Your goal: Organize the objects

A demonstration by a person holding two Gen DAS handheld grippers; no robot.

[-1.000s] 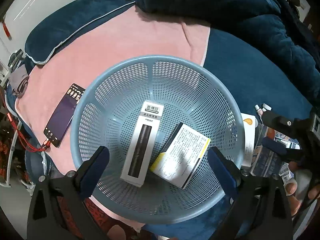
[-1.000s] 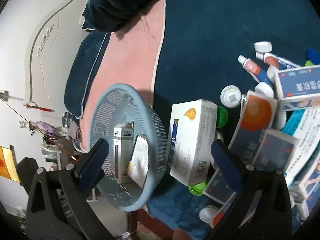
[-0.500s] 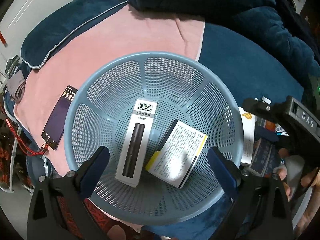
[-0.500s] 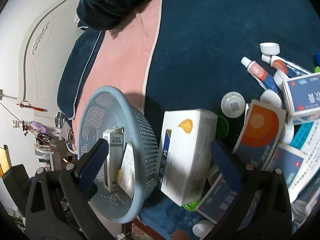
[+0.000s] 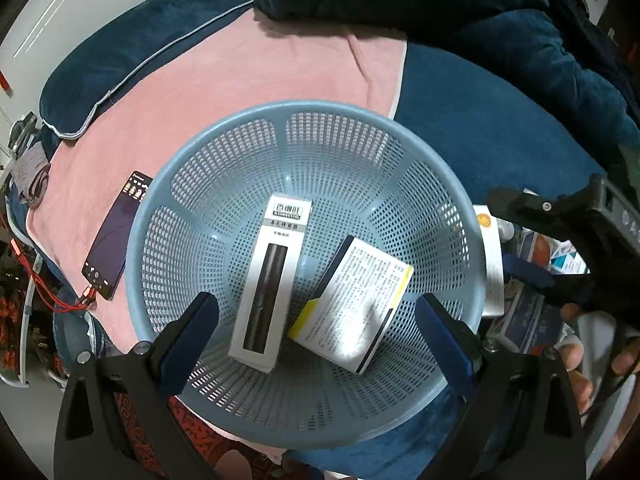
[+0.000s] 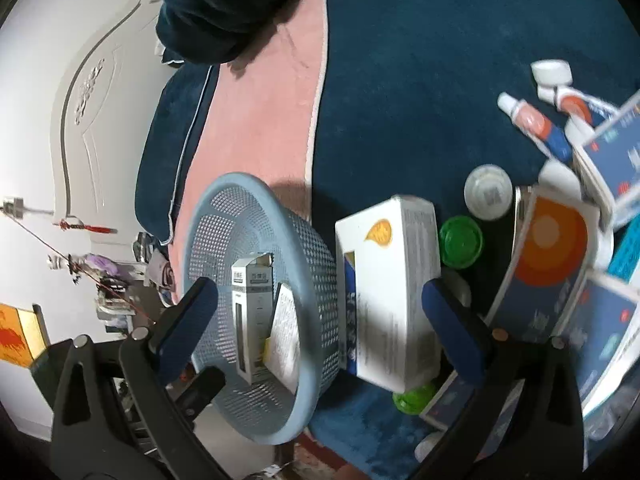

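A light blue perforated basket [image 5: 460, 216] sits on the bed and holds a long white box with a dark window [image 5: 272, 284] and a white box with a yellow edge [image 5: 356, 304]. My left gripper [image 5: 316, 332] is open and empty, hovering over the basket. My right gripper [image 6: 320, 320] is open, and a white box with an orange drop mark [image 6: 384, 280] lies just beyond it, beside the basket [image 6: 320, 264]. The right gripper also shows in the left wrist view [image 5: 560, 240].
A pile of blue and orange boxes [image 6: 552, 256], tubes [image 6: 532, 120], a white jar [image 6: 488, 192] and green lids [image 6: 460, 240] lies right of the basket. A phone on a red cable [image 5: 116, 240] lies on the pink towel [image 5: 240, 80]. A dark blue quilt [image 5: 440, 8] is bunched behind.
My right gripper has moved closer to the white box with the orange drop, which now fills more of its view. My left gripper has shifted slightly over the basket.
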